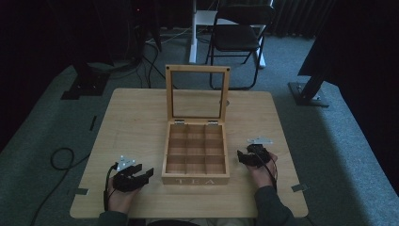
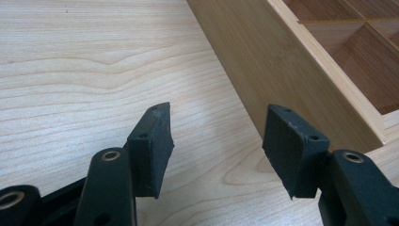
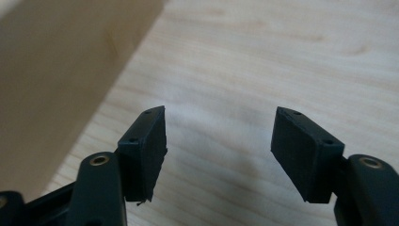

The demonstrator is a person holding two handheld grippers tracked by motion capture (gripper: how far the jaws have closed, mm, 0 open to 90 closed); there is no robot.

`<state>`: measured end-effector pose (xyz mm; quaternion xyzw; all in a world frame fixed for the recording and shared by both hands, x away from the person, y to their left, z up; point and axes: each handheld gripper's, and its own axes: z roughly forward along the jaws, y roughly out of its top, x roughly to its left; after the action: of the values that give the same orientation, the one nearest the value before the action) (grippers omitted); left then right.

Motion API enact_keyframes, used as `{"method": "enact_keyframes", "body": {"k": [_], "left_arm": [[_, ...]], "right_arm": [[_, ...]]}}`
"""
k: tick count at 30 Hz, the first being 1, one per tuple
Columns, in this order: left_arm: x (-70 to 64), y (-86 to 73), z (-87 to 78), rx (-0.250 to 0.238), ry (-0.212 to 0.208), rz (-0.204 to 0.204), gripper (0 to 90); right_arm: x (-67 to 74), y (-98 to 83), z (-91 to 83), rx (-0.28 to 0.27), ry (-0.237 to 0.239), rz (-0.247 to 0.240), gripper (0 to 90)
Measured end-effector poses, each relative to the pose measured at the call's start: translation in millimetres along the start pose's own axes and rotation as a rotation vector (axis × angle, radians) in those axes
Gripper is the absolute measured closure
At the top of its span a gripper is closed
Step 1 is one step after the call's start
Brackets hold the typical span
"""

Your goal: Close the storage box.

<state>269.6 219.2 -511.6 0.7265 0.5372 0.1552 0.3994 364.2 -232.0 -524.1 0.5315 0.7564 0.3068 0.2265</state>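
Wooden surface (image 1: 136, 122) is carrying the open tea box (image 1: 195, 176) centrally; I am holding left tongs (image 1: 141, 175) and right tongs (image 1: 243, 157) spread, empty, flanking its sides, right nearer.

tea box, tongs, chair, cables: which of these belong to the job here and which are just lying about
In the job:
- wooden tea box, lid up, compartments bare
- left tongs, open beside the box
- right tongs, open, nothing between them
- table under it all

Lying about:
- black folding chair behind the table
- cable on the floor at left
- white stand by the chair
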Motion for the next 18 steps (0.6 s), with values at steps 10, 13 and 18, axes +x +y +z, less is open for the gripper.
{"method": "enact_keyframes", "body": {"k": [10, 13, 18], "left_arm": [[-2.3, 0.7, 0.0, -0.001, -0.013, 0.005, 43.1], [-3.0, 0.9, -0.3, -0.002, -0.015, 0.003, 43.1], [-4.5, 1.6, -1.3, -0.002, -0.022, 0.012, 43.1]], "right_arm": [[2.3, 16.3, -14.3, -0.051, 0.018, -0.006, 42.5], [3.0, 21.6, -15.8, -0.058, 0.023, 0.006, 41.0], [4.7, 29.5, -18.0, -0.065, 0.036, 0.006, 39.8]]}}
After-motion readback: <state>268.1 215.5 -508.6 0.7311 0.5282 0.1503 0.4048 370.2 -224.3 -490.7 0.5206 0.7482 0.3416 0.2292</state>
